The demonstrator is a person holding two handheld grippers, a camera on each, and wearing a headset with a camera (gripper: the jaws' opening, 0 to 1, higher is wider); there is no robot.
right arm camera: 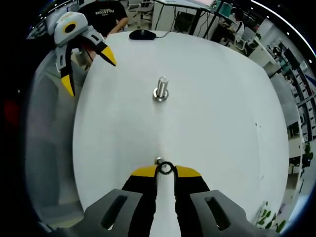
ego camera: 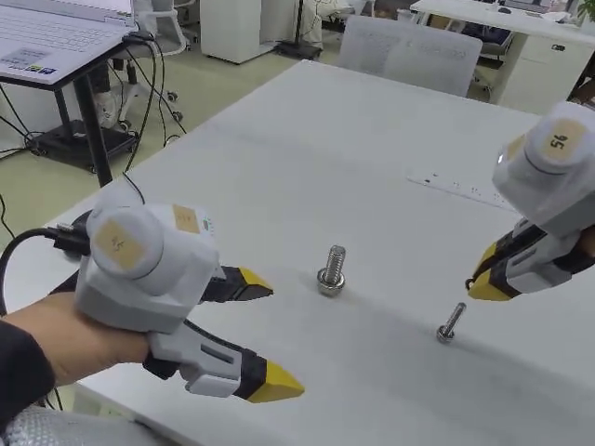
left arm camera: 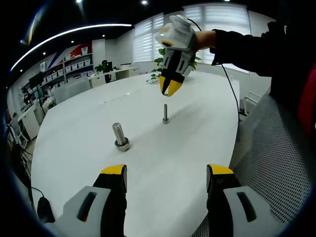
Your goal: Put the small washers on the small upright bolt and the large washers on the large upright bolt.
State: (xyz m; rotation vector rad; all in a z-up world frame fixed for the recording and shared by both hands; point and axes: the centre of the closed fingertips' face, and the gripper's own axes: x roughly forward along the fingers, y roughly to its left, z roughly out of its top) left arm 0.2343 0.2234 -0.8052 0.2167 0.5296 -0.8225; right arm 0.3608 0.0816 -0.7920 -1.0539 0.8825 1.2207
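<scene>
Nearest, at the near left of the counter [ego camera: 372, 139], the left hand [ego camera: 65, 339] wraps the back of the left hand-held gripper [ego camera: 265, 332]. The forearm comes in from the near-left edge and holds the tool low and roughly level above the surface, tips aimed right toward the bolts. Its jaws stand wide apart, with nothing between the yellow tips and nothing touching them; its own view shows bare white counter through the gap. Beyond those tips, about mid-counter, the large bolt [ego camera: 331, 268] stands upright on its broad base, threads up. To the right and a little nearer stands the small bolt [ego camera: 451, 322], thin and leaning slightly in the head view. The right hand-held gripper [ego camera: 484, 285] comes in from the far right, raised above the counter and tilted steeply down, its tips just up and right of the small bolt's top and apart from it. In the left gripper view it hangs just above that bolt, with a dark sleeve [left arm camera: 237, 42] behind it. Its jaws are pinched almost together on a small washer [right arm camera: 165, 163], a dark ring caught between the yellow tips in the right gripper view, with the large bolt farther along the counter. Toward the far right of the counter lies a pale ruler-like strip [ego camera: 456, 186]. A laptop [ego camera: 56, 37] sits on a separate table at the far left.
</scene>
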